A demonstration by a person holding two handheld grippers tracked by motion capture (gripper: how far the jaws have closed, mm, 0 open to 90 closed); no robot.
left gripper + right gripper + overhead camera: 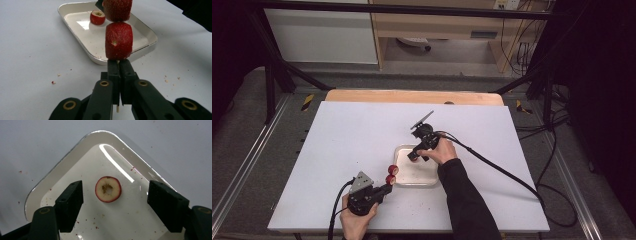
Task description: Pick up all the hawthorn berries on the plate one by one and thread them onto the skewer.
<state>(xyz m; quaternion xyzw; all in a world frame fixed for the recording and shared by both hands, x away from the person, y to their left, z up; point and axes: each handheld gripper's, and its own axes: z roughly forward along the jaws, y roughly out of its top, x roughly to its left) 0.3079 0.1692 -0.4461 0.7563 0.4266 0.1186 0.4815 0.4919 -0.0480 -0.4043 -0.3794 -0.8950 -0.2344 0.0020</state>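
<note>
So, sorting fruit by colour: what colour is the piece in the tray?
Red skin, pale cored centre; right gripper view.

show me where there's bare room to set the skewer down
Free: the white table left of and beyond the tray, and its right side past the right gripper. Crowded: the tray, where that gripper hovers open over a fruit piece, with the left gripper and skewer at its corner.

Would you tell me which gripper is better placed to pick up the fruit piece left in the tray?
Right. The right gripper hangs open over the fruit piece in the tray; the left gripper is shut on the skewer.
</note>
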